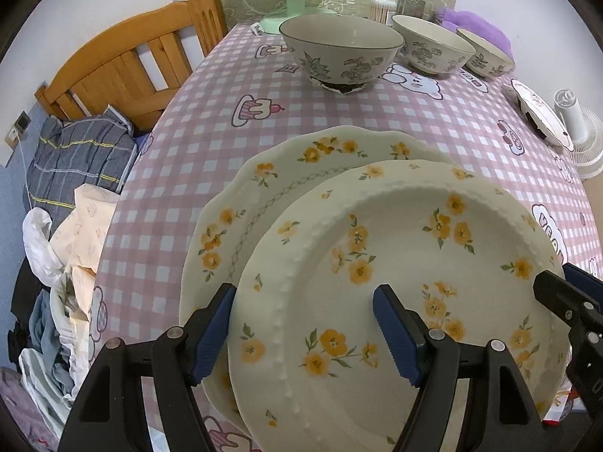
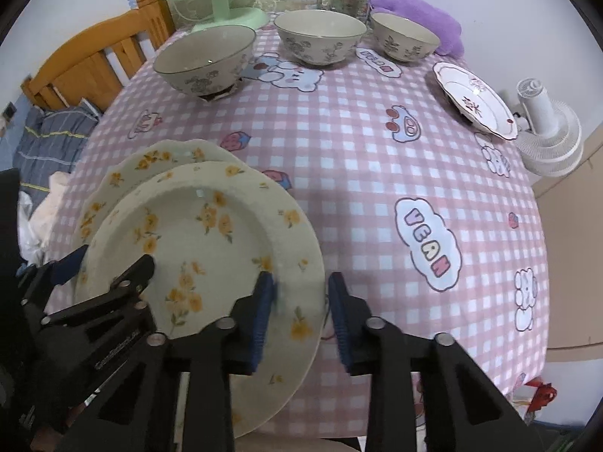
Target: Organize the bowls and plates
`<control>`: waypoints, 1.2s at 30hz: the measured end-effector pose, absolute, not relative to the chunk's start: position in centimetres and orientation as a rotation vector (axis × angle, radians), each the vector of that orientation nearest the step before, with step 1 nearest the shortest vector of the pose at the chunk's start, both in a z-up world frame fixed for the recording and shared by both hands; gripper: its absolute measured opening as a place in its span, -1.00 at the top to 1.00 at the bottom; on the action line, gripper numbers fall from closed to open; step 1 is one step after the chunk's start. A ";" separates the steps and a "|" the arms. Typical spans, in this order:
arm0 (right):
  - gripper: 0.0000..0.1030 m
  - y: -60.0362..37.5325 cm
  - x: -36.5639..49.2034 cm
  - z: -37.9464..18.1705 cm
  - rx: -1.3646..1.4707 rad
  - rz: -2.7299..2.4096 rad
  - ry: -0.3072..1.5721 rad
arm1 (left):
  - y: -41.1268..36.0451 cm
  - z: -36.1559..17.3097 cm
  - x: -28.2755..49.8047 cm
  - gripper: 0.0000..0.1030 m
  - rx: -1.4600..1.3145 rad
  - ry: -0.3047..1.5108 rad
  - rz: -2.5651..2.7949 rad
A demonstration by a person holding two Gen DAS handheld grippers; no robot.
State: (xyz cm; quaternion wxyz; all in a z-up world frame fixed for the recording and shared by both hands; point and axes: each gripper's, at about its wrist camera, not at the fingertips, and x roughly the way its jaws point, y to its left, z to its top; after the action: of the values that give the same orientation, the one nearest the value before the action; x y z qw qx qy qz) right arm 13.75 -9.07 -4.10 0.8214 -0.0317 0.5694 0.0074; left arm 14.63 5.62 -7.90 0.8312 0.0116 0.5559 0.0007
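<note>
Cream round ceramic plate with yellow flowers and beaded rim (image 1: pixel 395 263) lies atop a larger scalloped cream plate with yellow flower border (image 1: pixel 264 188), near edge of the pink-checked tablecloth (image 2: pixel 358 173). Left gripper (image 1: pixel 305 335) straddles its left rim, jaws wide, not pinching. Right gripper (image 2: pixel 301 316) straddles its right rim, jaws narrow; contact unclear. Three grey-flowered ceramic bowls (image 2: pixel 320 35) at far edge.

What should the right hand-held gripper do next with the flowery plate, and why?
Probably pinch shut on the top yellow-flower plate. The right hand-held gripper straddles its rim but does not seem to press yet, and the plate sits off-centre on the scalloped plate beneath.
</note>
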 end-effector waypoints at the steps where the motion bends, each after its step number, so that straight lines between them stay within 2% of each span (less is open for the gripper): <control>1: 0.40 -8.8 13.8 -4.1 -0.082 0.010 1.209 | 5.5 -7.8 14.6 -0.44 0.040 1.173 0.004; 8: 0.40 -8.0 14.4 -4.8 -0.073 0.007 1.209 | 6.0 -6.4 13.9 -0.46 0.087 1.125 -0.010; 26: 0.34 -6.4 16.4 -6.1 -0.068 0.012 1.220 | 7.4 -6.2 14.2 -0.48 0.072 1.137 0.000; 31: 0.30 -7.0 16.2 -5.3 -0.012 0.031 1.215 | 6.5 -5.2 14.1 -0.63 0.080 1.128 -0.053; 32: 0.18 -7.1 16.0 -4.7 -0.009 0.038 1.199 | 6.2 -4.9 14.1 -0.66 0.079 1.124 -0.068; 33: -0.06 -7.1 15.9 -4.3 -0.012 0.039 1.186 | 5.9 -4.6 14.2 -0.68 0.078 1.118 -0.082; 35: -0.37 -7.3 15.5 -2.9 -0.015 0.038 1.145 | 5.3 -4.0 14.3 -0.76 0.080 1.105 -0.103; 36: -0.41 -7.5 15.4 -2.3 -0.018 0.036 1.124 | 5.0 -3.6 14.4 -0.77 0.081 1.098 -0.115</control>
State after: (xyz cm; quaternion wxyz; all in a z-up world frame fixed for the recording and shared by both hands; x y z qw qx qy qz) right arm 15.35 -7.47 -2.30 0.8461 -0.0087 0.5327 0.0172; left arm 14.42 5.00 -3.62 0.8506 0.0387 0.5215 -0.0546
